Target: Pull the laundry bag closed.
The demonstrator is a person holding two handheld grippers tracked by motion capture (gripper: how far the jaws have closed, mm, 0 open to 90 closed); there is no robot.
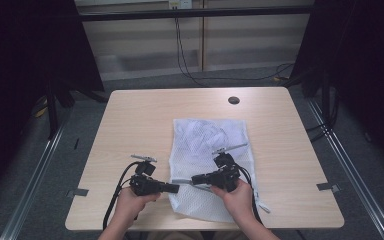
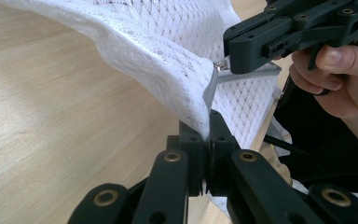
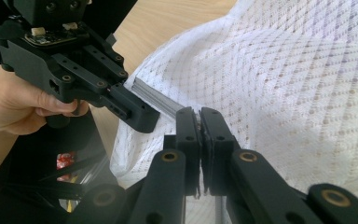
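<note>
Item: white mesh laundry bag, lying flat on the near-centre part of a light wooden table, long axis running away from the person. Grey zipper along its near left edge; that edge is lifted off the tabletop (the rest of the bag lies slack and rumpled).

Left gripper: held in the person's left hand at the near left of the table, pointing right toward the bag. In the left gripper view its jaws are pressed together on the bag's edge, a fold of white mesh caught between the tips beside the grey zipper tape.

Right gripper: held in the right hand over the near part of the bag, pointing left, its tips just beside those of the left gripper. In the right gripper view its jaws are closed together at the end of the zipper; in the left gripper view a small metal zipper pull sits at its tip, apparently pinched, though the contact is partly hidden.

Fixtures: round dark grommet hole near the table's far edge; black cables trailing from the left gripper over the near edge; black curtains either side; cables on the grey floor beyond.
</note>
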